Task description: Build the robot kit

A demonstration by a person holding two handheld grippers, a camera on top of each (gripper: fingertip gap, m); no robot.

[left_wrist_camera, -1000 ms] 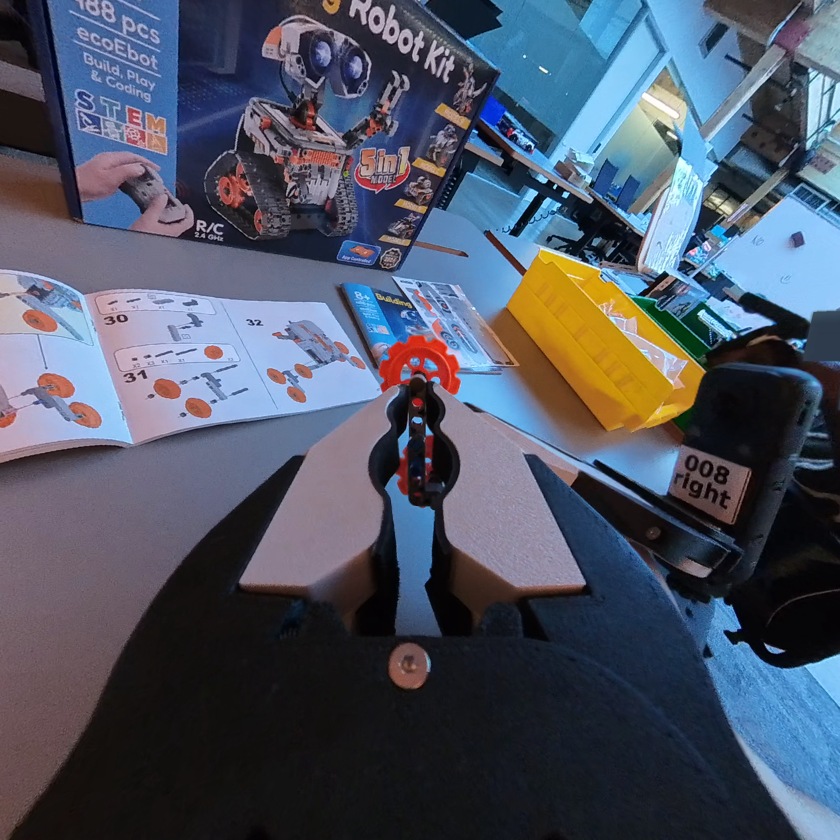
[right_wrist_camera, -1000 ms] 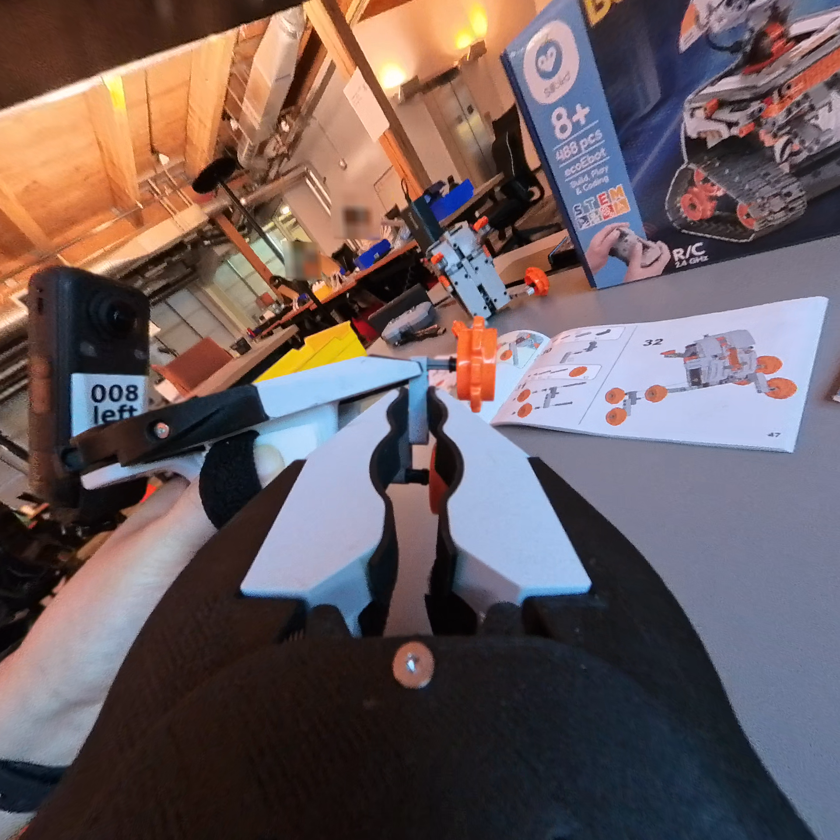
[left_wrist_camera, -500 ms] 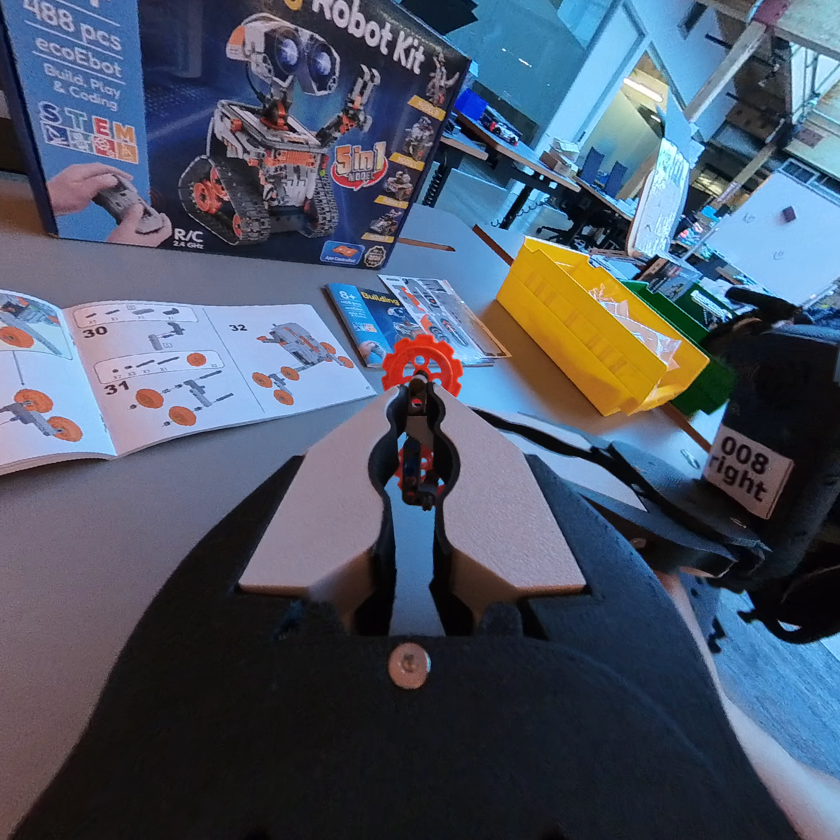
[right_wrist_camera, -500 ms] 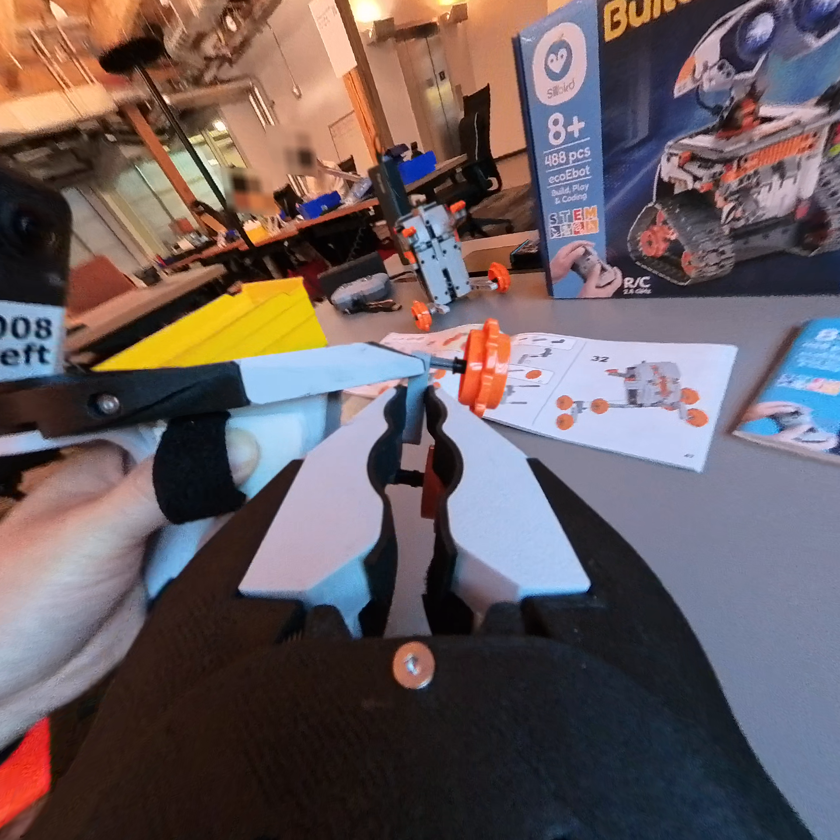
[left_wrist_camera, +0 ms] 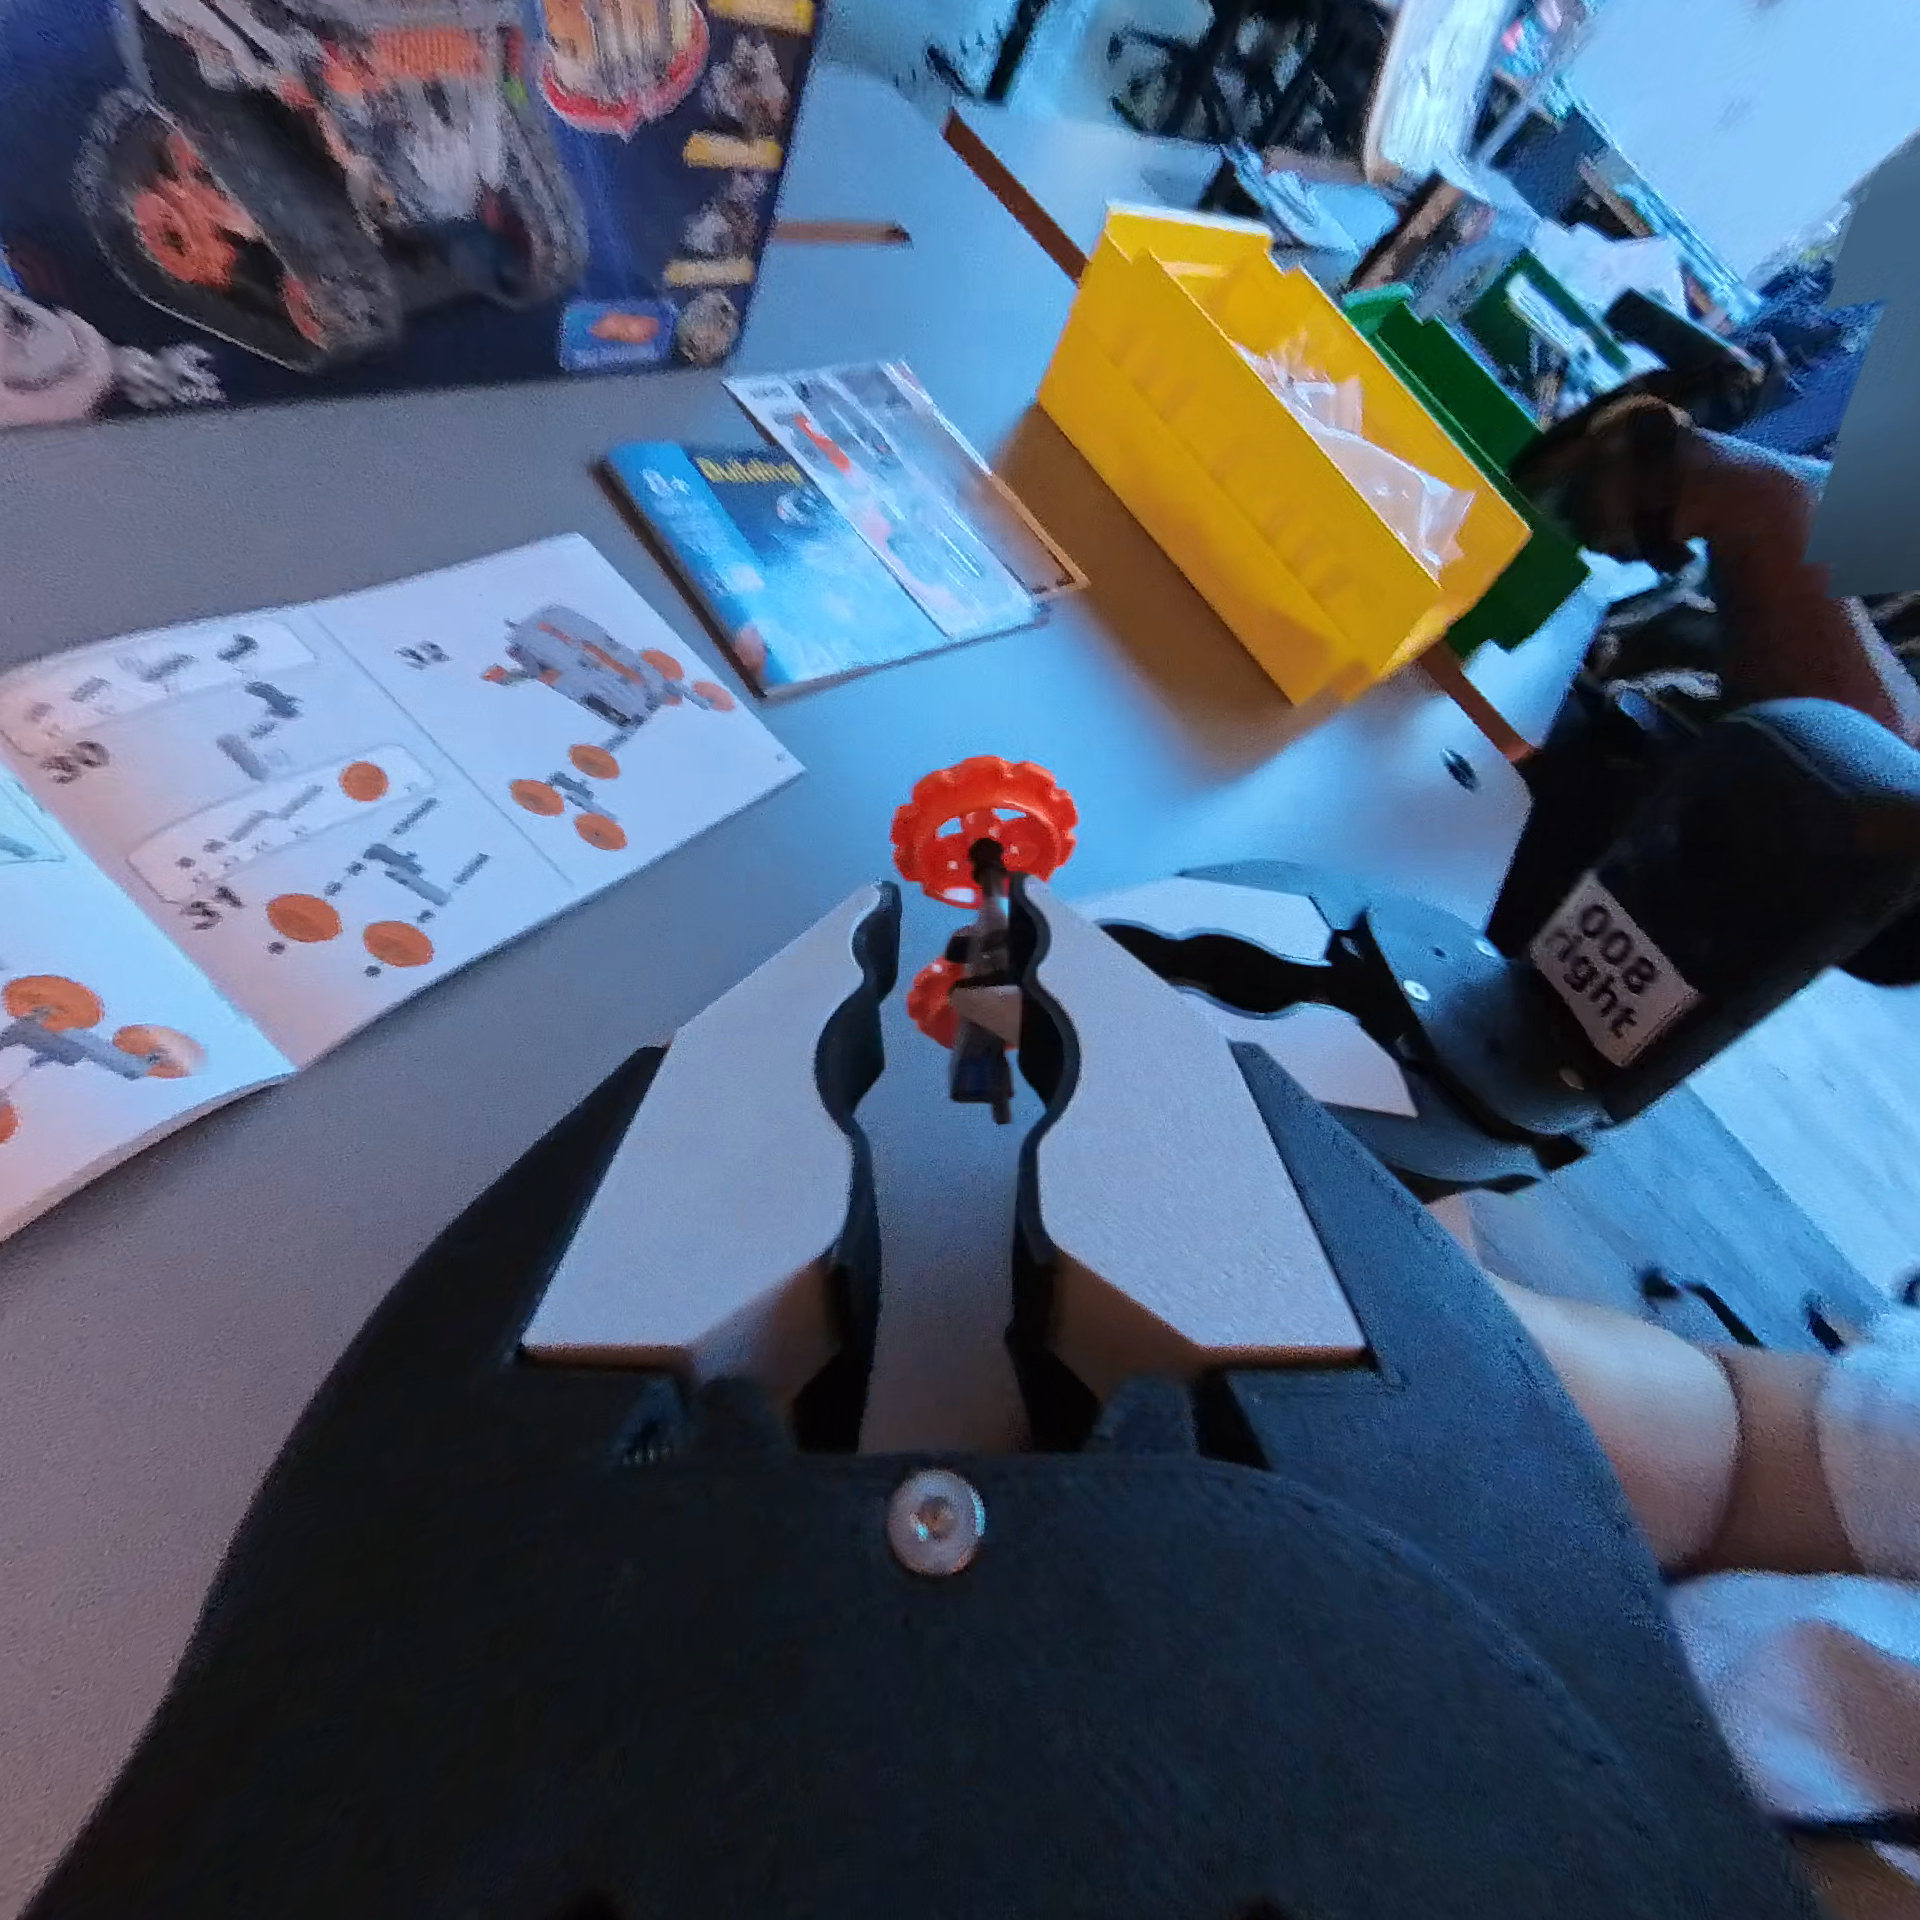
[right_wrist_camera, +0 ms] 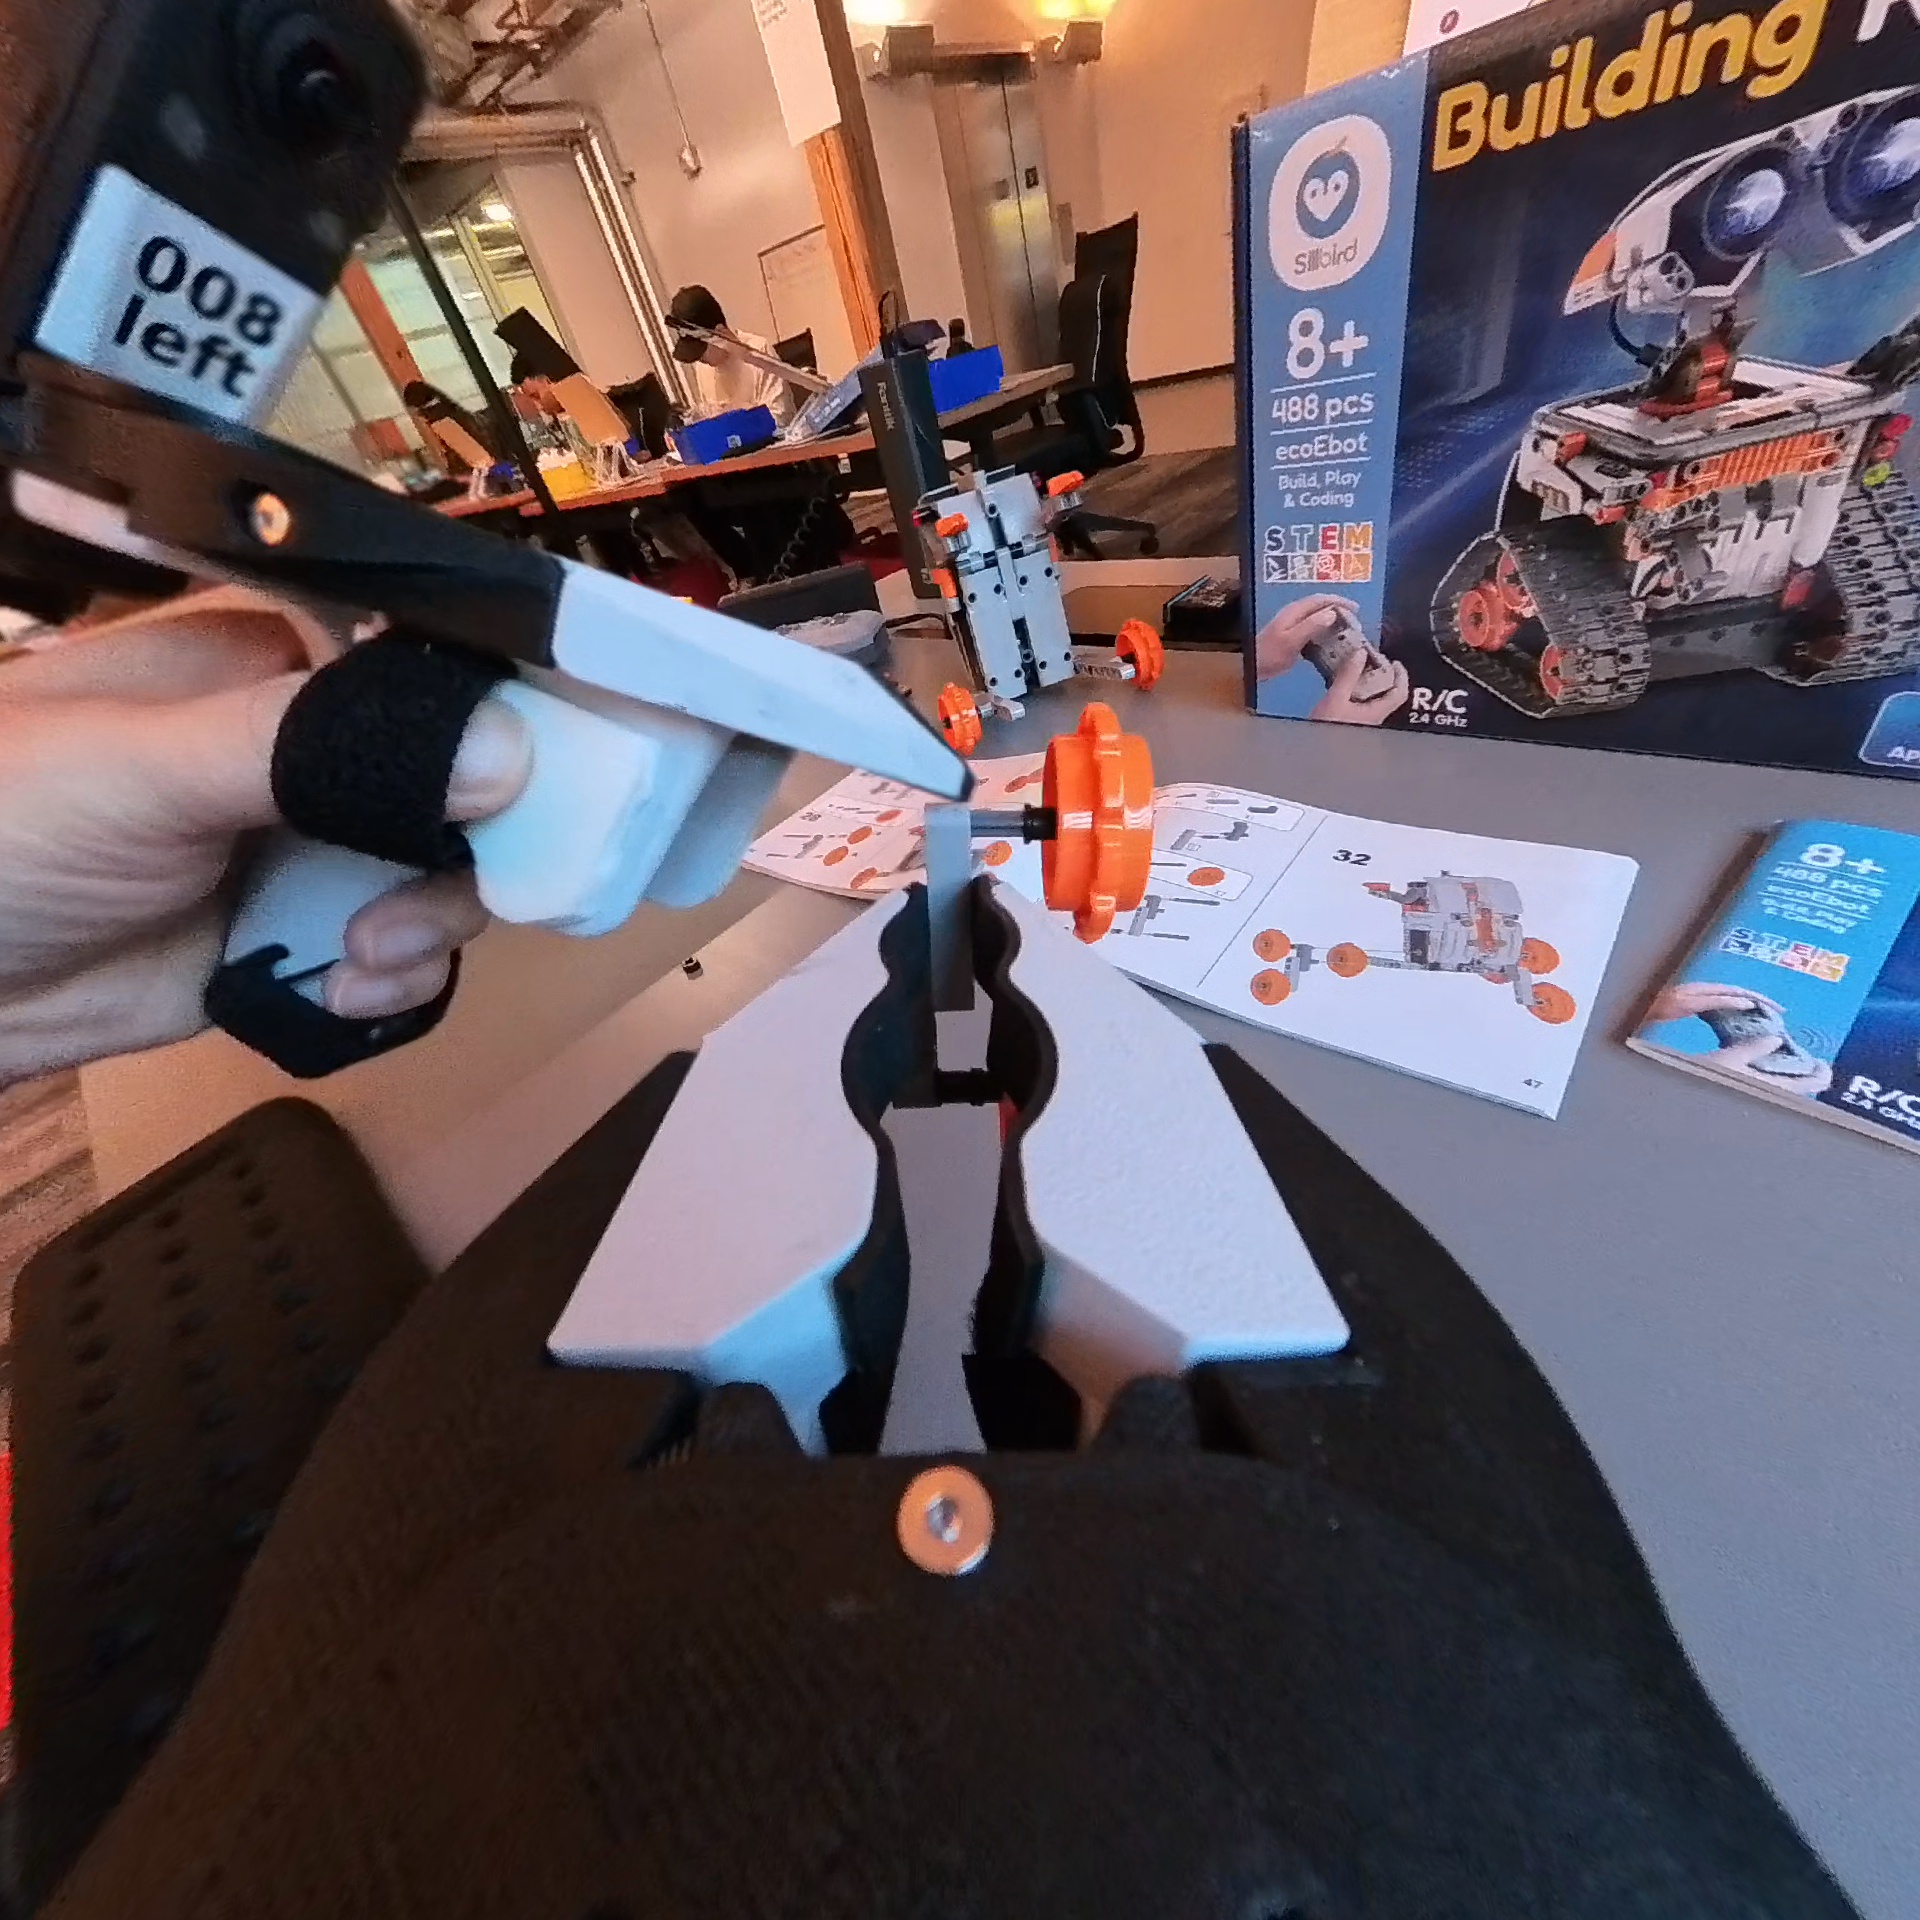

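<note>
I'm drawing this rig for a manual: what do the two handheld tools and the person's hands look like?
Both tools match: a broad matte black textured body, one silver screw at its centre, and two pale grey wedge fingers with wavy black inner pads, on the left tool and the right tool alike. Each carries a black camera block with a white sticker. The left hand wears a black fabric finger loop on a pale grey handle.

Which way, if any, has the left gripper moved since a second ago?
Yes: the left gripper has tipped downward; the kit box has slid toward the view's top edge.
</note>
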